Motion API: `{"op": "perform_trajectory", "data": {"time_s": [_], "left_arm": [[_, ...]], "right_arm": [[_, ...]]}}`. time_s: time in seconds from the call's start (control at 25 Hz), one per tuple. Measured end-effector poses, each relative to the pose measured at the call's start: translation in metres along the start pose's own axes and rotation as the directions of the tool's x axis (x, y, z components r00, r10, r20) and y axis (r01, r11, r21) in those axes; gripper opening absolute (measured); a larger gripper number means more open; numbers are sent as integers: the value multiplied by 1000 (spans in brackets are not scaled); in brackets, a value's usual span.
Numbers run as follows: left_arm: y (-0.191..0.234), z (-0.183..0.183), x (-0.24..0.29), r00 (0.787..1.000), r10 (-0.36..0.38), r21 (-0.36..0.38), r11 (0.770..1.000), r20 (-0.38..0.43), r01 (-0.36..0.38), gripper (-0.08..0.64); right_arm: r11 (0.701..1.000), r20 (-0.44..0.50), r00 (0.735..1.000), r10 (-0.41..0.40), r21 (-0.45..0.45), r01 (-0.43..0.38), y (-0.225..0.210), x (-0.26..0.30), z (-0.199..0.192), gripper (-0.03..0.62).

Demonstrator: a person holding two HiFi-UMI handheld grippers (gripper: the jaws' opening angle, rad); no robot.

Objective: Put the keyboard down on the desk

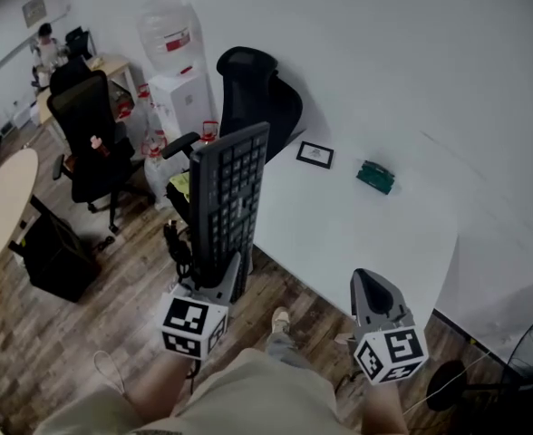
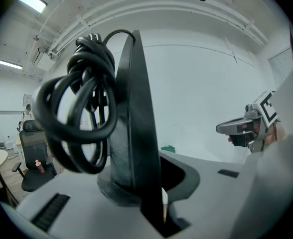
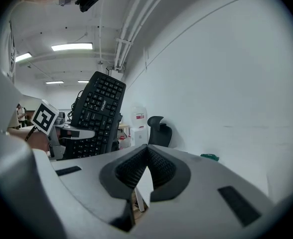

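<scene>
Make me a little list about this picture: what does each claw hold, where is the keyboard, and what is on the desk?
Left claw: shut on the lower end of the keyboard
Keyboard: black, stood up on end in the air, not on the desk yet
Cable: black, coiled at the keyboard's back
Right claw: shut, empty
Desk: white, with a small black frame and a green thing lying on it
</scene>
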State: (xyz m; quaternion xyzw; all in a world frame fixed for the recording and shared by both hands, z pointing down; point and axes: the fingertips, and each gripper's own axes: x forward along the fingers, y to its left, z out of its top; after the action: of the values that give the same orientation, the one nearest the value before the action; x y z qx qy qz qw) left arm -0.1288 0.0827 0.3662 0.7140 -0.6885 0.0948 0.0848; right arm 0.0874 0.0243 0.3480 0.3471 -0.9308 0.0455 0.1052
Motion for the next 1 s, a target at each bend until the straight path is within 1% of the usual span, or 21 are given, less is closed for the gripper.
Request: {"op": "perform_trajectory", "data": {"time_s": [0.2,0.4,0.6,0.68,0.8,1.0], "left_arm": [[22,1,72,999,4,0,1000,-54,-4,88],[39,6,151,994,-5,-3,1000,-105,5,87],[51,8,219,988,-35,-40,999,-147,30,87],[54,7,240,986,-46,-45,998,-162,39,87],[55,2,268,979,-67,-42,997,-194,60,87],[58,0,296,966,-113,-44,993,-234,106,87]], "right_arm": [[1000,-17,1000,18,8,-17,-41,66,6,25],[1000,-43,999,23,21,-22,-93,132,11,25],[999,-61,998,32,21,-31,-133,189,17,25],[999,-66,997,32,22,-31,-146,206,17,25],[999,-76,997,24,47,-21,-163,224,14,25],[997,-100,995,5,84,3,-176,241,5,25]]}}
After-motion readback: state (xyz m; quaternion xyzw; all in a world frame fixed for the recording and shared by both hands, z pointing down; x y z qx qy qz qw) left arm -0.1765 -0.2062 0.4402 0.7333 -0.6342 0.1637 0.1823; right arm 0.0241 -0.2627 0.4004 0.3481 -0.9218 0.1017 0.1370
